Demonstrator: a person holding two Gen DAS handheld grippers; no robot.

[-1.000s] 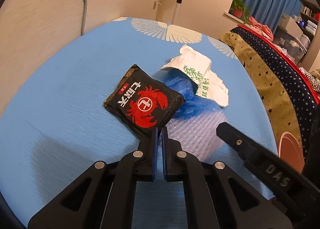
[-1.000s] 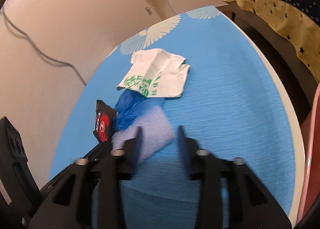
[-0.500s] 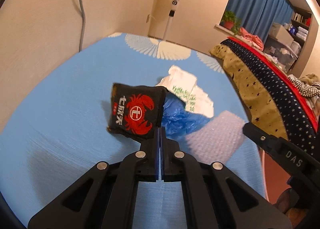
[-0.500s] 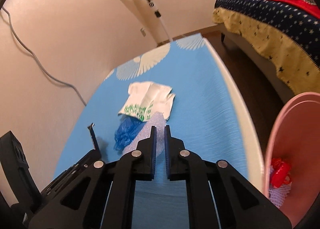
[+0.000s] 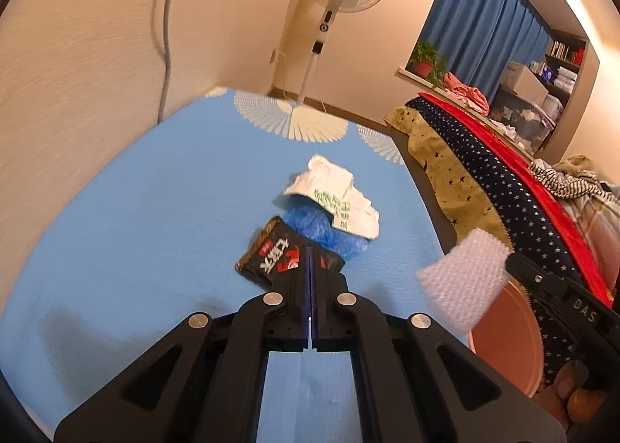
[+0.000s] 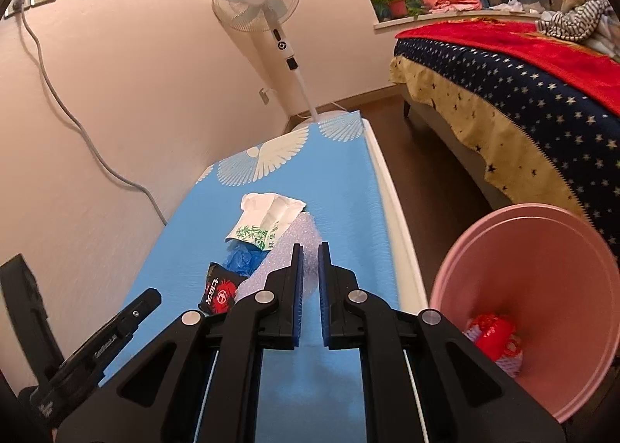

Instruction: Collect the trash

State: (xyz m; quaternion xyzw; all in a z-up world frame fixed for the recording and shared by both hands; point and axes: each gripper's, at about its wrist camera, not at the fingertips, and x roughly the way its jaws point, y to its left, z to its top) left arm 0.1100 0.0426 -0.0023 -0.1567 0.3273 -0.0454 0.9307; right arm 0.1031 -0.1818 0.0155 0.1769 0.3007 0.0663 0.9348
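1. The left gripper (image 5: 310, 249) is matte black plastic, its two angular finger arms pinned with round silver screws.
2. Blue pads line the inner faces of its fingers.
3. The right gripper (image 6: 308, 249) is built the same, with blue-edged pads (image 6: 297, 288).
4. White lettering "DAS" marks its side.

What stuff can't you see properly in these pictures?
- Black snack packet: left wrist view, its near end hidden behind the left gripper.
- Blue plastic bag: right wrist view, partly under the white paper bag.
- Pink bin: right wrist view, its far side cut off by the edge; its contents too small to name.
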